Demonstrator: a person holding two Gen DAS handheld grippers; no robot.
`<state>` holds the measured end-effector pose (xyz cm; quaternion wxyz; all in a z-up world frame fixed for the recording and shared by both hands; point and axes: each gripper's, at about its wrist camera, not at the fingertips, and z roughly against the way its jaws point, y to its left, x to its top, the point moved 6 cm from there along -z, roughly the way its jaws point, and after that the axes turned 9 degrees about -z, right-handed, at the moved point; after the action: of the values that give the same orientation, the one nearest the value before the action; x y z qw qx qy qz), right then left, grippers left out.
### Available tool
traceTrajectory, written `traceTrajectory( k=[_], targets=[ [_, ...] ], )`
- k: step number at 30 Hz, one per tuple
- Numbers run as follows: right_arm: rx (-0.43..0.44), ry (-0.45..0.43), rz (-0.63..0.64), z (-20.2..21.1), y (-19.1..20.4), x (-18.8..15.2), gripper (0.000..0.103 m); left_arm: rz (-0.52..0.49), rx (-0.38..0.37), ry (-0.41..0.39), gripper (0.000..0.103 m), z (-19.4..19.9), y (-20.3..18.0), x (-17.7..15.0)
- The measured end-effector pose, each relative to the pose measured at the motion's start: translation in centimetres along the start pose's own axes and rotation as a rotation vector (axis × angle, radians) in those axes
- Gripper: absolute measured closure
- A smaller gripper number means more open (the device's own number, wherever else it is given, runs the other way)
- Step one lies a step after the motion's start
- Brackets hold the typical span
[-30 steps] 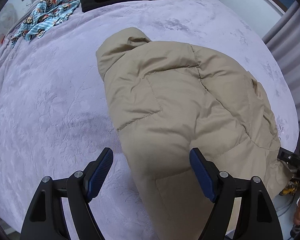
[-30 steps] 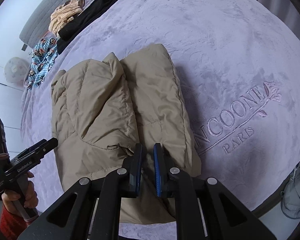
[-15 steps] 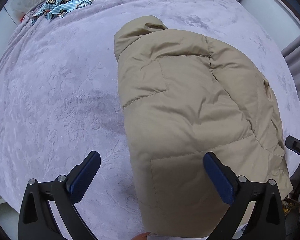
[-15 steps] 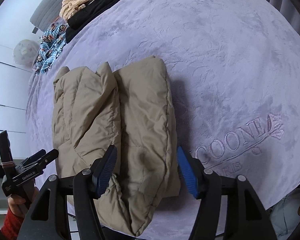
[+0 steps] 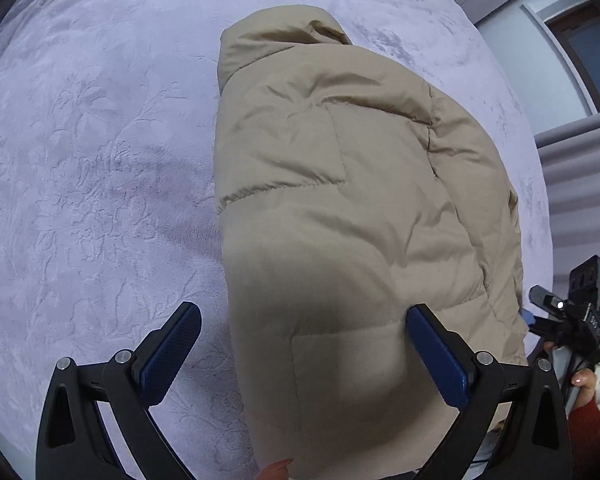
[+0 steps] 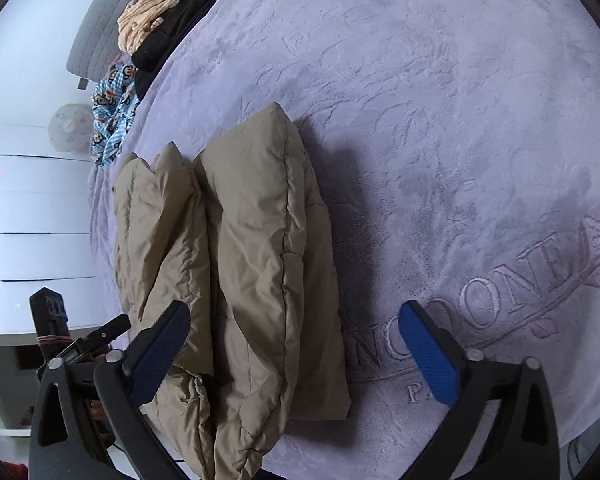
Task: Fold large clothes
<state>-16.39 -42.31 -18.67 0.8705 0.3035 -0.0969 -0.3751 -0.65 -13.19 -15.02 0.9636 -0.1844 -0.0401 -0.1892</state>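
Observation:
A beige puffer jacket [image 5: 340, 208] lies folded lengthwise on the lilac bedspread [image 5: 92, 168], collar at the far end. In the right wrist view the jacket [image 6: 256, 264] shows as two thick folded layers side by side. My left gripper [image 5: 300, 356] is open and empty, hovering over the jacket's near hem. My right gripper [image 6: 296, 356] is open and empty, above the jacket's near end, one finger over the jacket and one over the bedspread's embroidered lettering [image 6: 512, 292].
A black garment [image 6: 180, 28], a peach garment [image 6: 148, 20] and a blue monkey-print cloth [image 6: 112, 116] lie at the far end of the bed. White drawers [image 6: 28, 220] stand beside the bed. The near bed edge is just below the grippers.
My right gripper was shut on the jacket's near edge, then opened wide and let it go. My left gripper stayed open and moved in closer over the hem.

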Motion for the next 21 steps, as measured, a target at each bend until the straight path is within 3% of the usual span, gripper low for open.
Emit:
traceTrajectory(
  k=[6, 11, 14, 21],
  targets=[
    [0.112, 0.090, -0.078, -3.1, -0.6, 1.5, 0.000, 0.078, -0.124, -0.017, 0.000, -1.3, 2.5, 1.3],
    [0.245, 0.132, -0.106, -4.4, 0.5, 2.5, 0.000, 0.109, -0.357, 0.012, 0.000, -2.9, 3.1, 1.3],
    [0.320, 0.171, -0.057, -4.7, 2.6, 2.6, 0.000, 0.105, -0.415, 0.028, 0.000, -3.8, 3.4, 1.4],
    [0.188, 0.270, 0.110, -7.9, 5.8, 2.6, 0.000, 0.084, -0.448, 0.075, 0.000, -6.9, 3.1, 2.2]
  ],
)
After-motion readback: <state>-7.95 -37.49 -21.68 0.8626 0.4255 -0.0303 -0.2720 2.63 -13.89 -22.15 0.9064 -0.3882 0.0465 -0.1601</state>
